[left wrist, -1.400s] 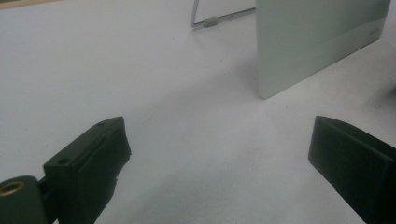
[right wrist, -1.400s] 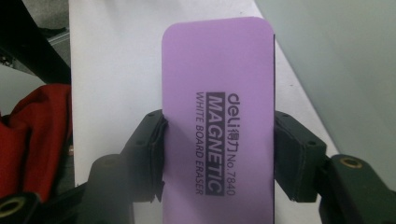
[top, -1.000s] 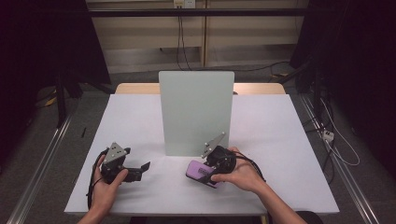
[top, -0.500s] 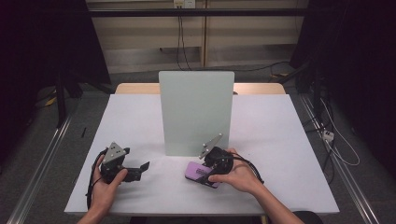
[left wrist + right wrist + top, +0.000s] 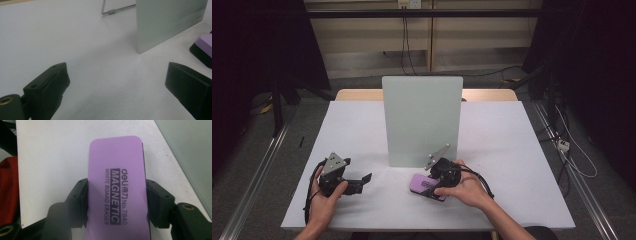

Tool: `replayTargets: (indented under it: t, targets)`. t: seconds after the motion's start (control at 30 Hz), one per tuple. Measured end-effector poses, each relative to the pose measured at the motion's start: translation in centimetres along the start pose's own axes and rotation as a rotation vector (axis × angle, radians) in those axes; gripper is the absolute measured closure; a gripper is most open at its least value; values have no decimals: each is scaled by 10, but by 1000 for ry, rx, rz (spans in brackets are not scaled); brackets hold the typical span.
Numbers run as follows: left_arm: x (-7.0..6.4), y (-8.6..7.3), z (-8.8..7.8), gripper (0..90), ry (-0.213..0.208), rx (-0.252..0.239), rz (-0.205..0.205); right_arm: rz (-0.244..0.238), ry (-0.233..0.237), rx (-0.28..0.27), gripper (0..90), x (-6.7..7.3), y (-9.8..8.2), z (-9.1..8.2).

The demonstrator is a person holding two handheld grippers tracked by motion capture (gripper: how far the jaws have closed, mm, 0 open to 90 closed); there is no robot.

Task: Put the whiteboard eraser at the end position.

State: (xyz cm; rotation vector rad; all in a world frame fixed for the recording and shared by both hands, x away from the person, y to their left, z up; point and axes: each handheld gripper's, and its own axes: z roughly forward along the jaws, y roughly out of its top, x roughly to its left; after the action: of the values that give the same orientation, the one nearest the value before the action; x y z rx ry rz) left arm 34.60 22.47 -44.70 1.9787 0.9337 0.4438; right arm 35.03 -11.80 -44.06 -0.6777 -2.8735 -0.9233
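A purple magnetic whiteboard eraser (image 5: 418,181) lies flat on the white table (image 5: 512,140), just in front of an upright pale green-grey whiteboard (image 5: 422,120). My right gripper (image 5: 430,188) is shut on the eraser. In the right gripper view the two black pads (image 5: 81,195) press on the long sides of the eraser (image 5: 115,157), printed label up. My left gripper (image 5: 361,182) rests on the table at the front left, held in a hand, and is open. Only bare table lies between the jaws of the left gripper (image 5: 116,67), with the whiteboard (image 5: 170,20) and an eraser corner (image 5: 203,43) beyond.
A wire stand leg (image 5: 110,11) props the whiteboard from behind. A wooden tabletop edge (image 5: 362,94) shows past the white sheet. Cables lie on the floor at the right (image 5: 562,145). Something red (image 5: 8,190) sits beyond the table's edge in the right gripper view.
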Motion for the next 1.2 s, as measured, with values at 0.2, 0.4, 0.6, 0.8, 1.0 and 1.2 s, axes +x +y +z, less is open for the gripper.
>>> replayTargets:
  t: [0.2, 0.4, 0.6, 0.8, 1.0, 1.2]
  targets:
    - [1, 1, 1, 49, -1, 2, 5, -8, -16, -17, 411, 2, -2, 0]
    - [0, 1, 3, 49, -6, -4, 3, 15, -14, -24, 406, 1, -3, 0]
    - [1, 1, 2, 49, -3, -2, 7, -4, -28, -12, 380, 3, -2, 3]
    - [1, 1, 3, 49, -7, -4, 5, -21, -45, -3, 336, 6, -1, 6]
    - [1, 1, 2, 49, -4, -9, -2, 1, -45, -8, 198, 3, -2, 5]
    - [1, 2, 3, 49, -4, -5, 7, 26, -43, -28, 131, 2, -2, 3]
